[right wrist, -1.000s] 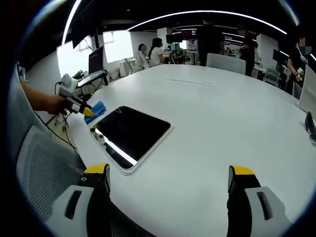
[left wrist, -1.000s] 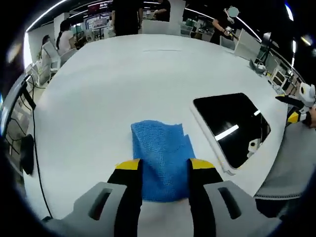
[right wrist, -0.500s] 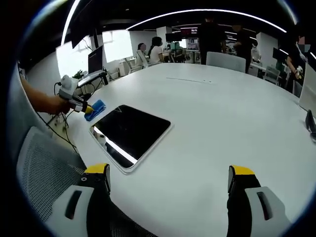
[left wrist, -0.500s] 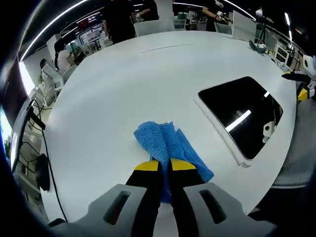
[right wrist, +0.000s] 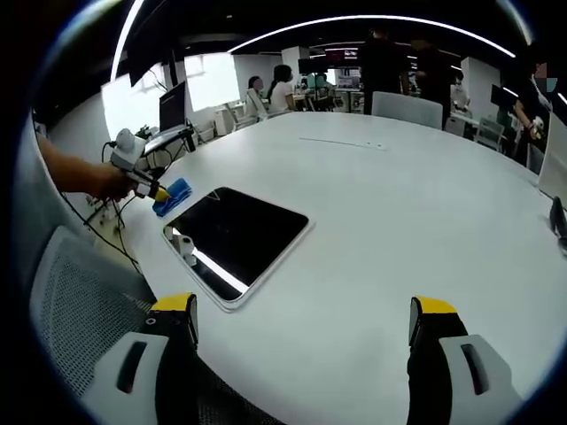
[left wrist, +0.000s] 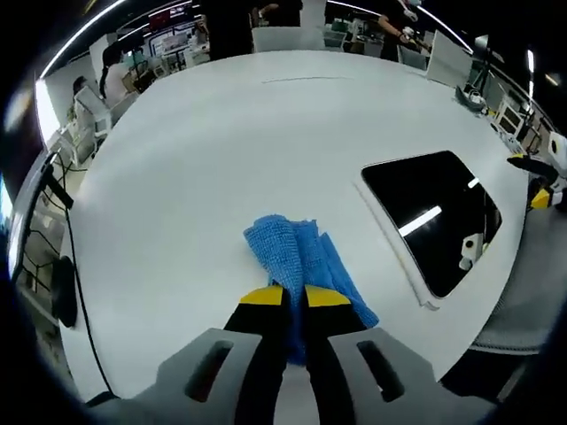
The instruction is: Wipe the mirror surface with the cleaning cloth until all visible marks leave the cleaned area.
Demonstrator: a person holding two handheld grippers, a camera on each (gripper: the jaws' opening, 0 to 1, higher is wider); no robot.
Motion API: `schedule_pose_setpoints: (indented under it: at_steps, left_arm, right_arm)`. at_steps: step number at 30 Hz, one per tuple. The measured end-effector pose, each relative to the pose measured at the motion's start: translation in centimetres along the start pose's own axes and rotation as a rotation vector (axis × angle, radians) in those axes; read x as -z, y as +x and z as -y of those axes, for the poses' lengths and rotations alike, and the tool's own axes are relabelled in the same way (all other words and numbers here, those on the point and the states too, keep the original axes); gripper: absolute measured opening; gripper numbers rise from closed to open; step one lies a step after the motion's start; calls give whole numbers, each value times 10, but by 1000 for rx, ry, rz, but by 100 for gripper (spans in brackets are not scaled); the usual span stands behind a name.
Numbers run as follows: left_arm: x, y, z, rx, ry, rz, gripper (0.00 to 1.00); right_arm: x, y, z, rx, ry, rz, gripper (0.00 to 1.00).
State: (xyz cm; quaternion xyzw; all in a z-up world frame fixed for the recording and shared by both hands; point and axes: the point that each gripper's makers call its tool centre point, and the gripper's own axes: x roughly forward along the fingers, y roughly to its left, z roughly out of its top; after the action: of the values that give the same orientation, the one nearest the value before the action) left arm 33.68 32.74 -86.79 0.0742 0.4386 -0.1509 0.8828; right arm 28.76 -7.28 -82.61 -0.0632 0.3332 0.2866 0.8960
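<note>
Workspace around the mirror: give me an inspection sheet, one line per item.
Surface: large white table, mostly bare.
Job's things: mirror lies flat near the table edge, dark face reflecting ceiling light; blue cleaning cloth bunched on the table beside it, not on it.
Clutter: a dark item at the far table edge, too small to identify.
Grippers: left gripper fingers closed on the cloth; right gripper fingers wide apart, holding nothing.
Cables: black cable hangs by the table's edge.
Surroundings: open office, grey mesh chair, people standing and seated in the background.
</note>
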Motion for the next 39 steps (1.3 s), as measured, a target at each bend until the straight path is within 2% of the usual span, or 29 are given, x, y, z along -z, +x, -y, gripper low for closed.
schedule_pose_setpoints:
  at_steps: [2,4,6,7,10,17,20,25,27,30,32,35,39]
  left_arm:
    - [0,0,-2,-8,-50,-8,3]
    - [0,-1,-4,-13,-144,-13,3]
    - [-6,-2,-12,-35,-70,24,2]
    - [-6,-3,-13,-41,-73,16,2]
    - [-11,-8,-16,-27,-191,6,2]
    - [-25,-17,-23,-15,-252,8,2]
    - [-30,-17,-21,-2,-269,-2,3]
    - [-38,-17,-17,16,-251,31,3]
    - [-39,-16,-15,28,-267,27,3]
    - [-36,-14,-13,41,-343,10,3]
    - [-40,-14,-11,51,-317,34,3]
    - [-41,-12,-6,67,-307,32,3]
    - [-43,-6,3,94,-350,28,3]
  right_arm:
    - [0,0,0,0,-2,-1,98]
    - [0,0,0,0,-3,-1,98]
    - [0,-1,0,-1,-2,2,98]
    - [0,-1,1,0,-1,2,98]
    - [-1,-1,1,0,-2,5,98]
    - [-2,-1,1,2,-2,9,98]
    - [-2,-1,1,2,-2,10,98]
    - [-3,-1,1,4,-1,11,98]
    - [-3,-2,1,5,1,12,98]
    - [-3,-2,1,4,0,13,98]
    - [-3,-1,1,4,-1,12,98]
    - [-3,-1,0,3,-1,14,98]
    - [-3,-2,1,3,0,15,98]
